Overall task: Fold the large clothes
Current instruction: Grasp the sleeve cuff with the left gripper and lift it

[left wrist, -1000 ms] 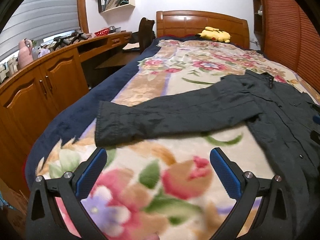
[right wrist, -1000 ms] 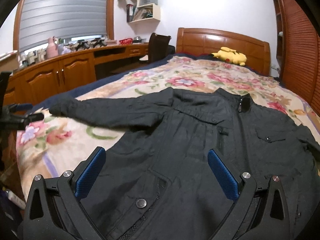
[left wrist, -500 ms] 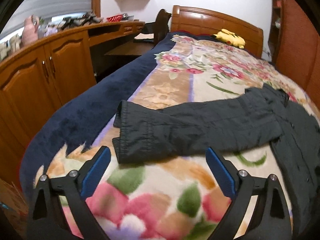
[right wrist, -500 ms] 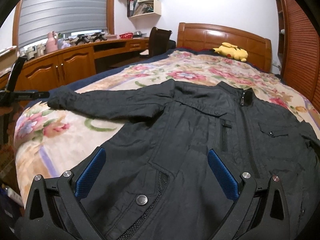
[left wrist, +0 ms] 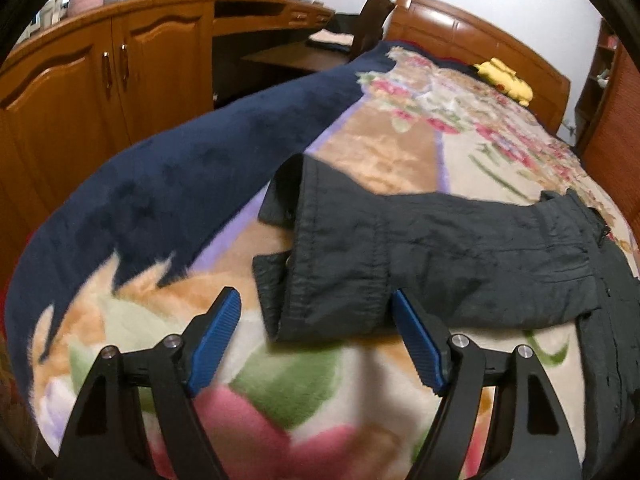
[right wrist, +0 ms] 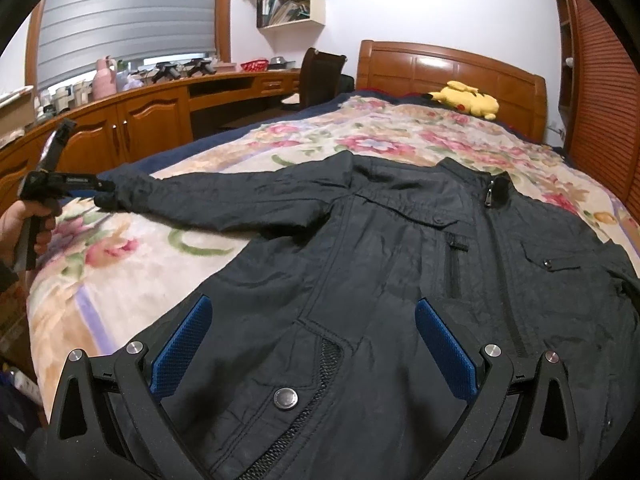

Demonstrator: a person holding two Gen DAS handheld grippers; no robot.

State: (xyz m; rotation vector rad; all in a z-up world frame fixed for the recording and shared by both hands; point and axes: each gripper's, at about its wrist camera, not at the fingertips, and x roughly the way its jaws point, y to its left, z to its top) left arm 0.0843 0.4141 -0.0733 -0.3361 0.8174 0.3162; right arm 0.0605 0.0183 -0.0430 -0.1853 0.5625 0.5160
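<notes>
A dark grey jacket (right wrist: 400, 264) lies spread face up on the floral bedspread (right wrist: 132, 272), its left sleeve (left wrist: 420, 252) stretched out sideways. My left gripper (left wrist: 316, 312) is open, its blue pads on either side of the sleeve cuff (left wrist: 320, 272), close to it. In the right wrist view the left gripper (right wrist: 100, 192) sits at the cuff end. My right gripper (right wrist: 312, 332) is open and empty, low over the jacket's lower front near a snap button (right wrist: 286, 397).
A wooden cabinet and desk run (left wrist: 100, 64) stands along the bed's left side, with a chair (right wrist: 320, 72) at the desk. A wooden headboard (right wrist: 448, 64) and a yellow plush toy (right wrist: 464, 98) are at the far end. A slatted wardrobe (right wrist: 604, 100) stands at the right.
My left gripper has moved forward and down to the sleeve cuff, which now sits between its open pads. My right gripper has stayed almost still over the jacket's hem.
</notes>
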